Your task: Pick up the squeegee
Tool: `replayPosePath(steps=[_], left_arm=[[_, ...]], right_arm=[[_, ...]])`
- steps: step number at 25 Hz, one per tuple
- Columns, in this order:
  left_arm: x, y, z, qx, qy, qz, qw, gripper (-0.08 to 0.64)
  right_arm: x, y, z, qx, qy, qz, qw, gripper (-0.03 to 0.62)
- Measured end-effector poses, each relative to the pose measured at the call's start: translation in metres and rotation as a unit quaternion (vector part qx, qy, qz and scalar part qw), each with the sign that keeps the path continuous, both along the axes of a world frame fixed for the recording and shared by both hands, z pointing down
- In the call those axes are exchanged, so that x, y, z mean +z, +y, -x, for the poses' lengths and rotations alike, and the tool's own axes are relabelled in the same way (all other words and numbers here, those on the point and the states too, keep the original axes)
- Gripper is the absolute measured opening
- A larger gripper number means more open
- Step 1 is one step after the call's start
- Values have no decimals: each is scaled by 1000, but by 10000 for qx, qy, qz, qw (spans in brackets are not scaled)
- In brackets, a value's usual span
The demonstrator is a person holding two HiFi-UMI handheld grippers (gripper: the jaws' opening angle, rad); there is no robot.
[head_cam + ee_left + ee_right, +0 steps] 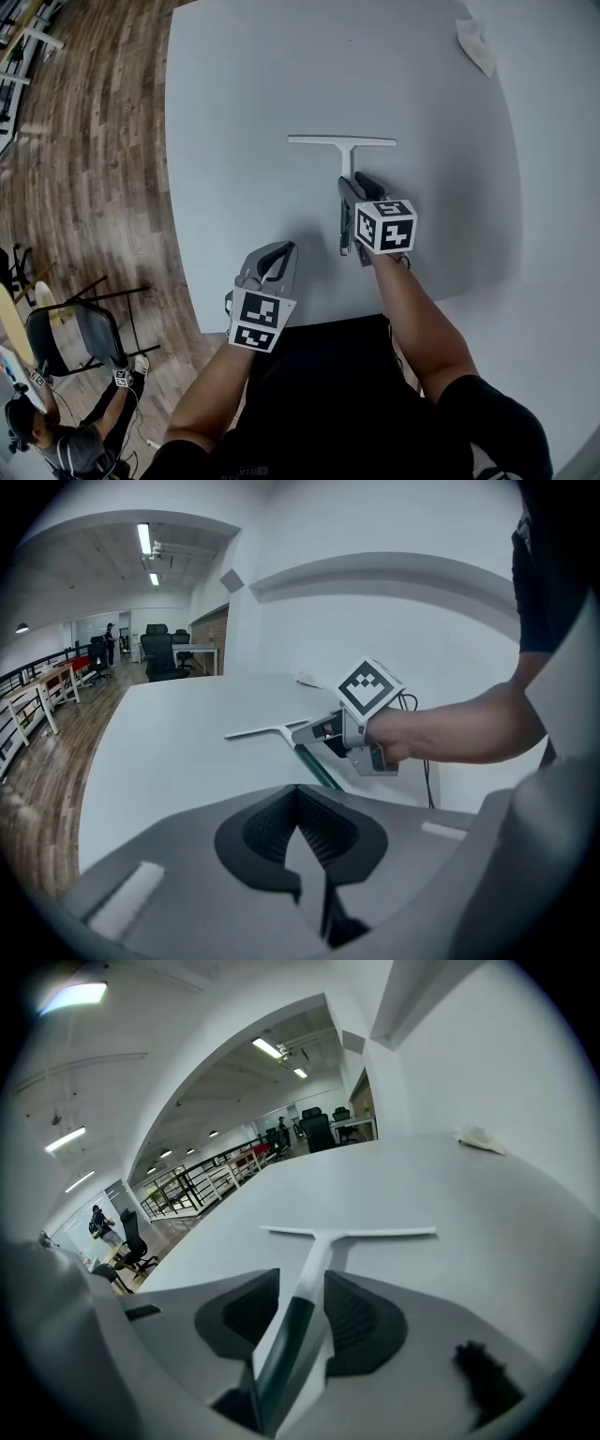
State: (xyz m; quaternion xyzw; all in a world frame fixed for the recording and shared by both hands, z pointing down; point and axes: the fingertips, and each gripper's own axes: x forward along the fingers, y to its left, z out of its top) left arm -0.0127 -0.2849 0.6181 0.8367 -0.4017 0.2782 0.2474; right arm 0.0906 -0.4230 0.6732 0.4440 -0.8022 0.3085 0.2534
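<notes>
- Black ribbed pads [354, 1321] of the right gripper [302, 1288] stand wide apart, one on each side of the squeegee's handle. A gap shows beside the handle, so the pads are not clamped on it.
- The squeegee [325, 1241] lies flat on the table. Its long thin blade runs crosswise at the far end and its handle points back at the person. The handle is white near the blade and dark green where it passes between the jaws.
- The left gripper [298, 794] has its pads closed tip to tip with nothing between them. In the head view it sits over the table's near edge, to the left of the right gripper and well clear of the squeegee.
- Each gripper carries a cube with square markers [386, 225] just ahead of the bare forearm that holds it.
- The table [234, 94] is pale grey and smooth. A crumpled white cloth [476, 45] lies at its far right corner, well apart from the squeegee.
- A wood-plank floor [84, 141] lies to the left of the table. A black chair [80, 328] stands there, and a seated person [56, 441] shows near it at the lower left corner.
</notes>
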Motion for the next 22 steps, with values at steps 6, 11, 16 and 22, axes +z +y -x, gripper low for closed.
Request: replayPosePath(steps=[6, 11, 16, 22], left_arm=[[9, -8, -4, -14, 22, 80, 10000, 8], [14, -16, -12, -33, 66, 135, 9999, 8], [13, -11, -7, -54, 75, 154, 9998, 8], [11, -3, 0, -98, 134, 133, 9998, 8]], right_arm=[[16, -13, 0, 61, 111, 241, 9996, 143], [28, -21, 5, -18, 161, 400, 9991, 144], [37, -18, 9, 27, 268, 566, 9980, 144], [40, -18, 13, 3, 472, 551, 9974, 144]])
